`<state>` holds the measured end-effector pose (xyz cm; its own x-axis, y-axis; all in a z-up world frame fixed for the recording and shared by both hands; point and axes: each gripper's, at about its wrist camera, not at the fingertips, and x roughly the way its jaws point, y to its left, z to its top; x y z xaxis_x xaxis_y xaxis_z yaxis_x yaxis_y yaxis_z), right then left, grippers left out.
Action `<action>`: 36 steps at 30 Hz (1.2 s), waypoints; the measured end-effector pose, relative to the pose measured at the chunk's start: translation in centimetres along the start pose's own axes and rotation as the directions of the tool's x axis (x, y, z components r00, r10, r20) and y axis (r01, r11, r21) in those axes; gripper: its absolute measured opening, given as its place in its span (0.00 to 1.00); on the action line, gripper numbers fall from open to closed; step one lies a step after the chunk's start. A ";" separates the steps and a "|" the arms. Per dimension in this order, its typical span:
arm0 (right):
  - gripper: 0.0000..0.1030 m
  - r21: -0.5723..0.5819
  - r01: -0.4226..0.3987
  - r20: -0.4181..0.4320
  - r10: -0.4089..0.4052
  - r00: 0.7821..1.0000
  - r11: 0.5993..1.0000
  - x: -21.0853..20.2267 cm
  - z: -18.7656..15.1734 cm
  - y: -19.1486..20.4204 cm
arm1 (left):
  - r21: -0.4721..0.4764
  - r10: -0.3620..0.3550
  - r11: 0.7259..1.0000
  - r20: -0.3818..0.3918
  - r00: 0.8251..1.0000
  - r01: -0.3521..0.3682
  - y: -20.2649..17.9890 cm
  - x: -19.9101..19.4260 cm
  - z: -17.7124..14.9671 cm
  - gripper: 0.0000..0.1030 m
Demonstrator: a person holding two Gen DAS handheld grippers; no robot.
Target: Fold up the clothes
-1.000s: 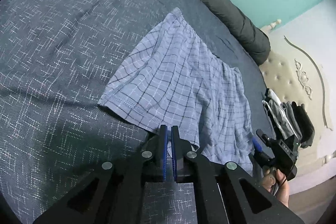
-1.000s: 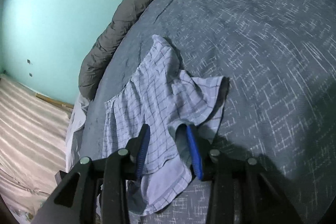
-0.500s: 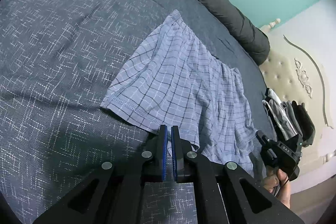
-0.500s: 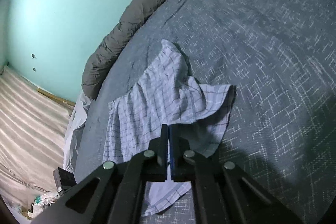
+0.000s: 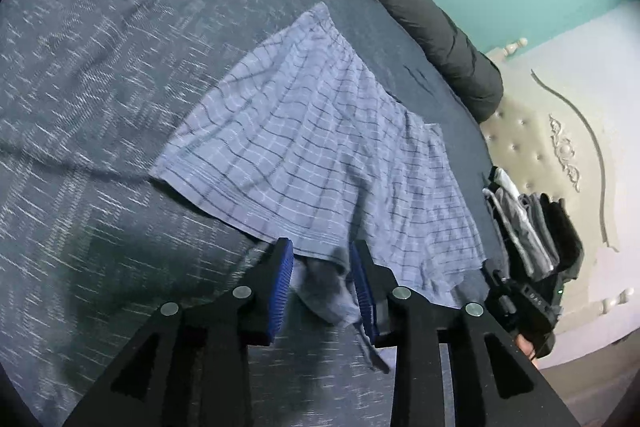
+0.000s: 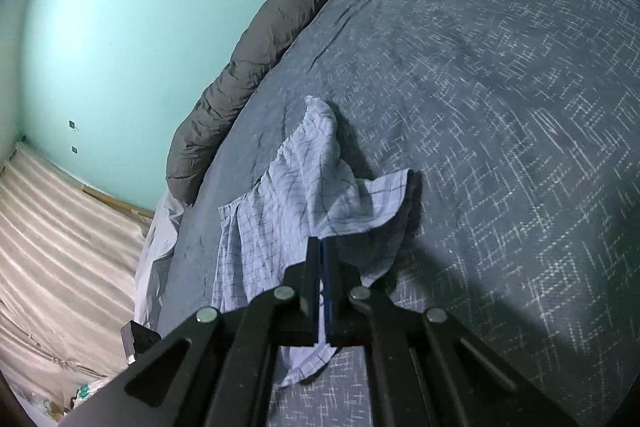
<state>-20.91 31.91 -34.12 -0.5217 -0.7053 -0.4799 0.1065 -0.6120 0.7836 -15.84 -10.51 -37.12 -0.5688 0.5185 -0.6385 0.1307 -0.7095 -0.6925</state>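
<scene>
Light blue checked shorts (image 5: 320, 155) lie on the dark blue patterned bedspread (image 5: 100, 67). My left gripper (image 5: 322, 267) is open, its blue pads on either side of the near hem, which hangs loose between them. My right gripper (image 6: 321, 255) is shut on the shorts' hem (image 6: 352, 203) and holds that corner lifted, so the fabric bunches into a fold. The right gripper also shows in the left wrist view (image 5: 520, 303) at the shorts' right corner.
A rolled dark grey duvet (image 5: 420, 11) runs along the bed's far edge by the teal wall. A stack of folded clothes (image 5: 532, 227) sits near the cream padded headboard (image 5: 560, 147). A striped mattress (image 6: 60, 247) lies beside the bed.
My left gripper has opened and let go of the near hem. My right gripper, open a second ago, closed on the shorts and has lifted its corner.
</scene>
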 end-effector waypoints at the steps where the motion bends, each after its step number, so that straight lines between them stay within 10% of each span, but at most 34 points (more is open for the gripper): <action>1: 0.01 0.001 -0.001 0.001 0.001 1.000 1.000 0.0 0.0 0.0 | -0.005 -0.016 1.000 -0.003 1.000 0.016 -0.2 0.1 -0.1 0.32; 15: 0.01 -0.004 0.013 -0.003 -0.013 1.000 1.000 0.8 0.0 0.4 | -0.016 -0.044 0.999 0.012 0.999 0.044 -0.2 0.9 0.7 0.00; 24: 0.01 -0.002 0.013 0.001 -0.013 1.000 1.000 0.6 0.2 0.1 | -0.081 -0.072 0.994 -0.011 0.997 0.070 0.8 0.3 0.2 0.00; 36: 0.01 0.004 0.014 -0.008 -0.014 1.000 1.000 0.7 0.3 -0.2 | -0.174 -0.099 0.980 0.001 0.995 0.098 1.7 1.6 0.2 0.39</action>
<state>-21.57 31.68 -34.49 -0.5162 -0.6998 -0.4938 0.0960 -0.6202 0.7786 -16.72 -10.97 -39.25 -0.5798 0.5855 -0.5666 0.2139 -0.5616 -0.7993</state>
